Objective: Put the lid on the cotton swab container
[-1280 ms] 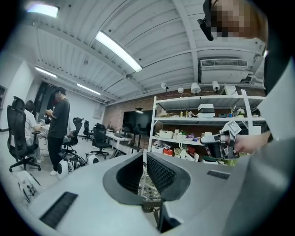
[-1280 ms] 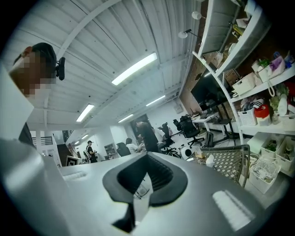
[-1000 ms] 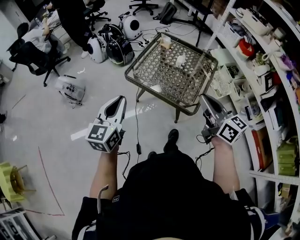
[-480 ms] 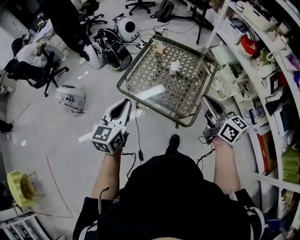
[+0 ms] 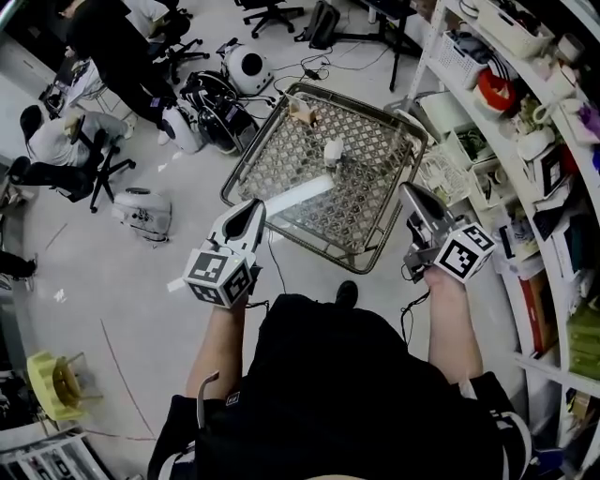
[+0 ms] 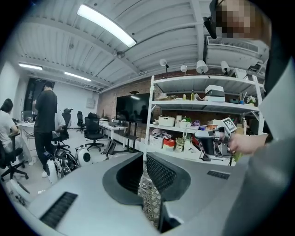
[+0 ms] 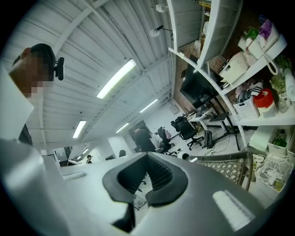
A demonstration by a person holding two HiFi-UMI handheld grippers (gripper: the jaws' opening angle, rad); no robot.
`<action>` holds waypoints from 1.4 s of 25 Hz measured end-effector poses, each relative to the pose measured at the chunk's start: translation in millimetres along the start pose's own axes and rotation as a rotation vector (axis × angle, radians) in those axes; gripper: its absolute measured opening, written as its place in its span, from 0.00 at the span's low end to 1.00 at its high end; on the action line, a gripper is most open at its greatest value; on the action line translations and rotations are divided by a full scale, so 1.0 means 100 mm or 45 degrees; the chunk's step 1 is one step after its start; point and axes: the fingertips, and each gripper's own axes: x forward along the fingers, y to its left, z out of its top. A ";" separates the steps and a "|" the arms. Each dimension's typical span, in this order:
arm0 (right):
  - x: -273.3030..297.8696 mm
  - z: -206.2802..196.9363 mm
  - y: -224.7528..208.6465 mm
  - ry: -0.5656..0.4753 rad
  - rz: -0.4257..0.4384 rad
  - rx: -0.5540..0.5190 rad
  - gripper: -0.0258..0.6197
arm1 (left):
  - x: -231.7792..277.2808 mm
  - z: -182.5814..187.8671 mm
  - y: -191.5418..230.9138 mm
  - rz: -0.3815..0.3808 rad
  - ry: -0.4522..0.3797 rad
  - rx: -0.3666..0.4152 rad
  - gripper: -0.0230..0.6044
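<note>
While I hold my left tongs (image 5: 252,206) and right tongs (image 5: 406,191) up in the air, both closed and gripping nothing, the cotton swab container (image 5: 332,150) sits apart from them on the mesh table (image 5: 367,192) ahead.

This is an open-plan office that doubles as a lab. Taking the lattice-topped worktop (image 5: 370,202) on the pale floor as landmark: right of it stand white shelves (image 5: 525,112) crammed with bins and crockery. Left of it are people (image 5: 111,42) at desks. Beyond it are castor chairs (image 5: 270,13) and round white-and-black machines (image 5: 246,66) (their make is unclear) amid loose cables (image 5: 323,64). High above it, strip lights (image 6: 106,25) line a ribbed ceiling.
</note>
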 end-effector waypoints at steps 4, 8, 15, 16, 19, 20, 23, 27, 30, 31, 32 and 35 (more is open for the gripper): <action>0.08 -0.01 -0.14 0.020 0.000 0.015 0.05 | 0.21 -0.01 -0.02 -0.014 0.027 0.000 0.08; 0.22 -0.02 -0.29 0.051 -0.014 0.025 0.05 | 0.46 0.03 0.08 -0.024 0.043 0.009 0.08; 0.56 -0.02 -0.51 0.125 -0.072 0.032 0.05 | 0.95 -0.08 0.29 -0.095 0.104 -0.047 0.08; 0.64 -0.03 -0.55 0.135 -0.079 0.029 0.05 | 1.03 -0.10 0.35 -0.106 0.111 -0.047 0.08; 0.89 -0.05 -0.64 0.150 -0.105 0.026 0.05 | 1.26 -0.11 0.55 -0.142 0.124 -0.050 0.08; 0.96 -0.05 -0.67 0.159 -0.119 0.024 0.05 | 1.32 -0.13 0.60 -0.155 0.131 -0.050 0.08; 1.14 -0.05 -0.76 0.186 -0.166 0.023 0.05 | 1.48 -0.17 0.74 -0.200 0.161 -0.061 0.08; 1.36 -0.03 -0.89 0.188 -0.227 0.026 0.05 | 1.60 -0.15 1.05 -0.217 0.161 -0.076 0.08; 1.45 -0.03 -0.96 0.185 -0.254 0.032 0.05 | 1.72 -0.22 1.21 -0.226 0.187 -0.079 0.08; 1.46 -0.05 -0.97 0.190 -0.259 0.035 0.05 | 1.76 -0.26 1.24 -0.231 0.197 -0.085 0.08; 1.47 -0.08 -0.98 0.198 -0.264 0.038 0.05 | 1.79 -0.29 1.26 -0.235 0.198 -0.096 0.08; 1.47 -0.10 -1.06 0.208 -0.279 0.045 0.05 | 1.90 -0.30 1.23 -0.248 0.177 -0.128 0.08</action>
